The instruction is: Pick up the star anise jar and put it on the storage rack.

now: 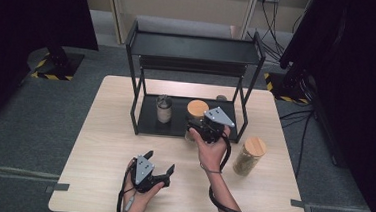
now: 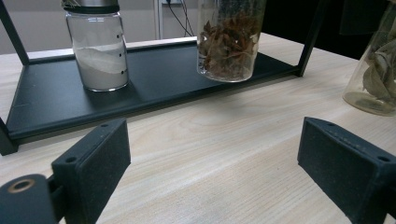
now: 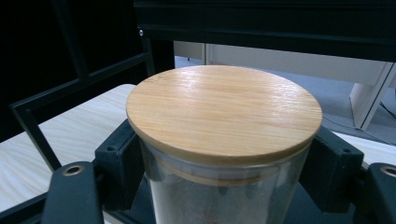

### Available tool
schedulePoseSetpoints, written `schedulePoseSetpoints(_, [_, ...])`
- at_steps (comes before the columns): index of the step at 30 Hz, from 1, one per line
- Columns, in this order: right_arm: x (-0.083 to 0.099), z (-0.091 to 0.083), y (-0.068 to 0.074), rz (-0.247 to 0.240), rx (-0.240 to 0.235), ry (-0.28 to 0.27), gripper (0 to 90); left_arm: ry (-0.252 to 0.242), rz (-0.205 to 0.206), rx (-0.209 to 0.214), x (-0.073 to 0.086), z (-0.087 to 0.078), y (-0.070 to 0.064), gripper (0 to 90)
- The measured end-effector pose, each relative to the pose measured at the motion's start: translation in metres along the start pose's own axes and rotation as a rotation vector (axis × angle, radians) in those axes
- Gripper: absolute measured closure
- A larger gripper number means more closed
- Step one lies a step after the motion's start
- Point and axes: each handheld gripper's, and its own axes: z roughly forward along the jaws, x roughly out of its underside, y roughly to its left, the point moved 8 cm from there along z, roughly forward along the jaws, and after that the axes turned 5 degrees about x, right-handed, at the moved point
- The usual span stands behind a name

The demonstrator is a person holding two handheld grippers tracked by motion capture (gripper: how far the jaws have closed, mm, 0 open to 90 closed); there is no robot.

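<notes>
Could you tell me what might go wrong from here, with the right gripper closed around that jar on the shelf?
1. The right gripper grips the wooden-lidded jar just under the lid; smooth glass might slip.
2. The rack's upper shelf hangs close above, so lifting or tilting could knock the lid.
3. The jar stands near the lower shelf's front edge and could tip there.

A black two-tier rack (image 1: pixel 195 49) is set at the far middle of a light wood table (image 1: pixel 103 140). On its lower shelf a metal-capped jar (image 1: pixel 163 109) is seen left, a wooden-lidded jar (image 1: pixel 197 108) right. The right gripper (image 1: pixel 205 130) is held against the lidded jar. The left gripper (image 1: pixel 158 170) is held over the near table, jaws spread. A second wooden-lidded jar (image 1: pixel 249 156) is stood right of the rack.
</notes>
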Motion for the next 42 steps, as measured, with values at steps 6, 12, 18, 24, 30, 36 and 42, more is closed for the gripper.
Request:
schedulePoseSetpoints(6, [-0.003, 0.006, -0.004, 0.016, 0.009, 0.0, 25.5, -0.001, 0.0, 0.0, 0.0, 0.0, 0.0, 8.8])
schedulePoseSetpoints(12, [-0.003, 0.012, -0.007, 0.024, 0.02, 0.01, 25.5, 0.003, 0.004, -0.001, 0.0, 0.0, 0.0, 8.8])
schedulePoseSetpoints(18, [-0.001, 0.021, -0.006, 0.029, 0.022, 0.023, 25.5, 0.001, 0.004, 0.002, 0.0, 0.0, 0.0, 8.8])
schedulePoseSetpoints(24, [-0.002, 0.027, -0.005, 0.029, 0.025, 0.028, 25.5, 0.001, 0.005, 0.001, 0.0, 0.0, -0.001, 8.8])
schedulePoseSetpoints(30, [-0.005, 0.034, -0.004, 0.027, 0.03, 0.028, 25.5, 0.0, 0.014, -0.001, 0.0, 0.0, -0.001, 8.8])
schedulePoseSetpoints(36, [-0.008, 0.041, -0.005, 0.031, 0.034, 0.031, 25.5, 0.0, 0.017, 0.001, 0.0, 0.0, -0.002, 8.8])
schedulePoseSetpoints(42, [-0.009, 0.048, -0.006, 0.034, 0.043, 0.037, 25.5, 0.0, 0.018, 0.0, 0.0, 0.0, -0.002, 8.9])
